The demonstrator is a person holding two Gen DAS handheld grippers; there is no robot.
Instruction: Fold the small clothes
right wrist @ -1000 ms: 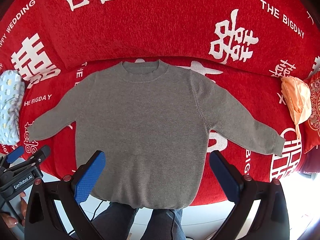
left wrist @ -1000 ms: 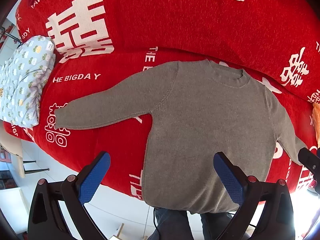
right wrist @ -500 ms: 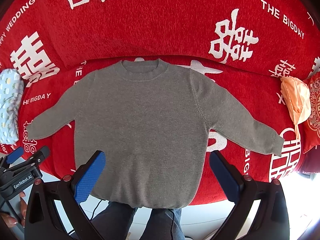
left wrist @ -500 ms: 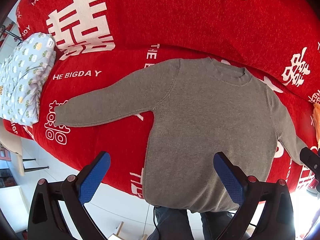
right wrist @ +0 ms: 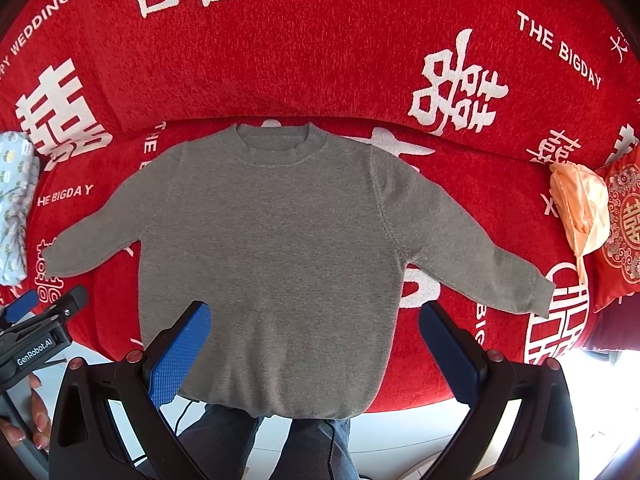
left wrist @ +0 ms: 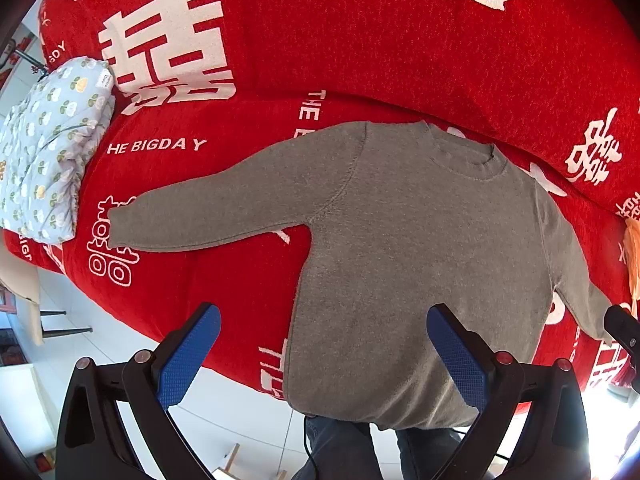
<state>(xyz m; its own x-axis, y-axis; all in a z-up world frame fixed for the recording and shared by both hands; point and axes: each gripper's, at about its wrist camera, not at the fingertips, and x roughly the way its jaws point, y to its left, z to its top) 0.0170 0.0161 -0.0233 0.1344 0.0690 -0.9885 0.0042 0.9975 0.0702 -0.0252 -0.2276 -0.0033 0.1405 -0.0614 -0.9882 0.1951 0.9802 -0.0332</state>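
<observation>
A small grey sweater (left wrist: 420, 248) lies flat and face up on a red sofa seat, both sleeves spread out, collar toward the backrest, hem hanging over the front edge. It also shows in the right wrist view (right wrist: 272, 248). My left gripper (left wrist: 324, 356) is open and empty, held above the sweater's lower left hem. My right gripper (right wrist: 316, 352) is open and empty above the middle of the hem. The left gripper's body shows at the left edge of the right wrist view (right wrist: 40, 332).
The red cover (right wrist: 320, 52) with white characters drapes the sofa seat and backrest. A folded floral garment (left wrist: 44, 152) lies at the left end. An orange cloth (right wrist: 580, 208) and a red cushion (right wrist: 624, 232) lie at the right. The person's legs (right wrist: 280, 444) stand below the hem.
Both grippers have drifted slightly; the sweater sits a little lower and more to the right in the left wrist view. The sweater itself has not moved. Both grippers stay open.
</observation>
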